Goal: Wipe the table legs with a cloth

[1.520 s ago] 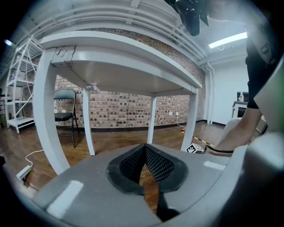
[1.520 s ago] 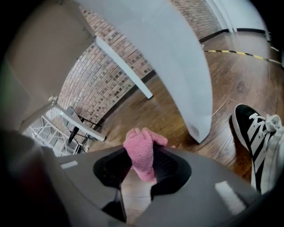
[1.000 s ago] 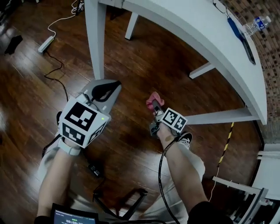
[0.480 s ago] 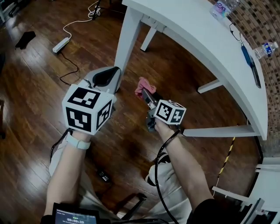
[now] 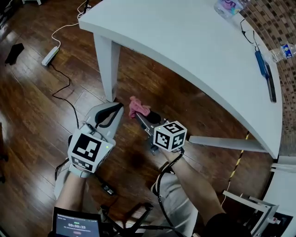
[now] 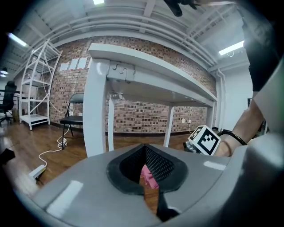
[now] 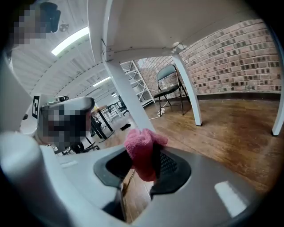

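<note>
while the right gripper (image 5: 140,116) clamps cloth (image 5: 137,107), it has neared the table leg (image 5: 107,69).

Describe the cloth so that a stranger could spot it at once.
Start at the big white table, then drop to its near front leg. Beside the leg's foot, the right gripper pinches a small crumpled cloth: the only pink thing among white, grey and brown.

- We catch pale timer digits on the small screen (image 5: 76,226) at the bottom edge, too tiny to read.
- Bottle label (image 5: 226,5) on the tabletop (image 5: 194,51): blurred, unreadable.
</note>
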`<state>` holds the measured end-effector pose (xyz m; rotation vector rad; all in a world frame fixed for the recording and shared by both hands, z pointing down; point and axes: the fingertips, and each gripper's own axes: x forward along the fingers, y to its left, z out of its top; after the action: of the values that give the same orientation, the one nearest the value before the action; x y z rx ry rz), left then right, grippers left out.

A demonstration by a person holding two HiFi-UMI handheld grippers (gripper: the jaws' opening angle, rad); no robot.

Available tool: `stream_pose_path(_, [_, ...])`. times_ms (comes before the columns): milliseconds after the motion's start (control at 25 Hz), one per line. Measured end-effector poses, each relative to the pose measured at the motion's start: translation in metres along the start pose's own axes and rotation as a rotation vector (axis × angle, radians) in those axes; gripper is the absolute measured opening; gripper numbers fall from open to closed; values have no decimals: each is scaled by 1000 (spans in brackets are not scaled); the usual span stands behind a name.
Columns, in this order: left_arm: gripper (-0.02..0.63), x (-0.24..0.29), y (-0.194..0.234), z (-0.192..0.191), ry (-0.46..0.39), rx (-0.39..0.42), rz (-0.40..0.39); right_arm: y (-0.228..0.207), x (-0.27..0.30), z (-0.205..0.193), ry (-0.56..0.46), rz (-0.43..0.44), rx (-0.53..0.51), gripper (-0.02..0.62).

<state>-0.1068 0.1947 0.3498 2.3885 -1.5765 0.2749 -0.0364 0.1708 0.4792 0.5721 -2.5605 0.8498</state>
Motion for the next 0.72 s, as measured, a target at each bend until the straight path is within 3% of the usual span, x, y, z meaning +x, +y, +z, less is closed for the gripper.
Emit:
stream_pose_path(280, [2, -26, -18, -32, 25, -68, 75, 4, -18, -39, 66, 61, -21, 117])
stream_pose_path(480, [2, -57, -66, -35, 68, -38, 52, 5, -17, -64, 55, 108, -104, 117])
stream_pose_path(720, [2, -88, -87, -12, -34, 15, 39, 51, -51, -56, -51, 96, -142, 117])
